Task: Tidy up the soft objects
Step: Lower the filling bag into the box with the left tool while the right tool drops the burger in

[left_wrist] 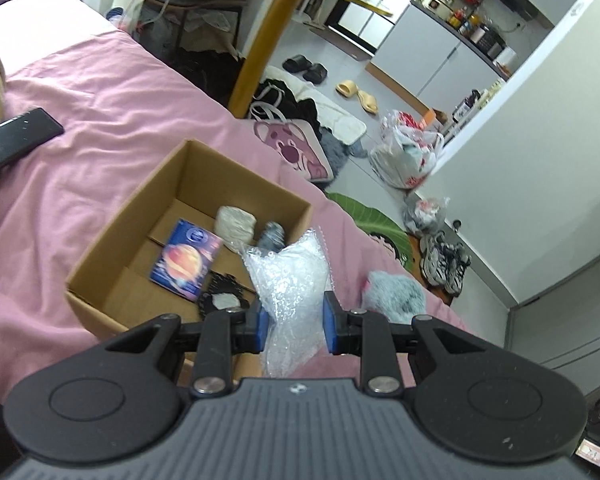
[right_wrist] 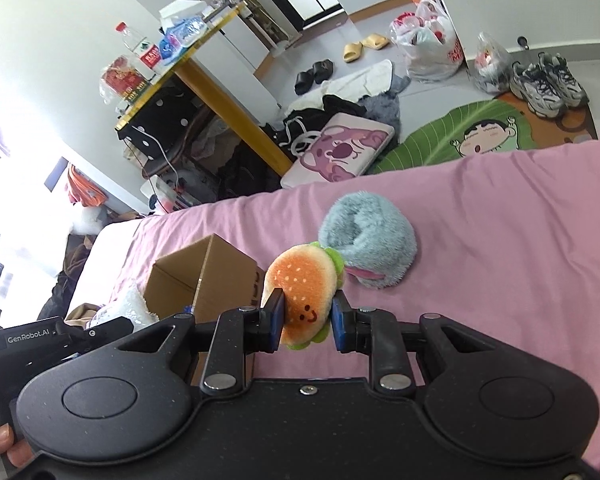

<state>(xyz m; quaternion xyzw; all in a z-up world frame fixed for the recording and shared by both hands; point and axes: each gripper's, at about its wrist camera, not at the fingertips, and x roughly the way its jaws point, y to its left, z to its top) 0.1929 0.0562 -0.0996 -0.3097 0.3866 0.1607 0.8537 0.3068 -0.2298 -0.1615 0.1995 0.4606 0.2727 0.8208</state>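
Over the pink bedsheet (right_wrist: 500,240), the left gripper (left_wrist: 294,326) pinches a clear bubble-wrap bag (left_wrist: 290,280) at the open brown cardboard box's (left_wrist: 140,216) near rim, while the right gripper (right_wrist: 306,322) clamps an orange plush burger (right_wrist: 302,292) at frame centre.

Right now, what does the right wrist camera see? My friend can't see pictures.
The right gripper squeezes a burger plush toy above a pink bedsheet. A fluffy blue toy lies just beyond it, and a cardboard box sits to the left.
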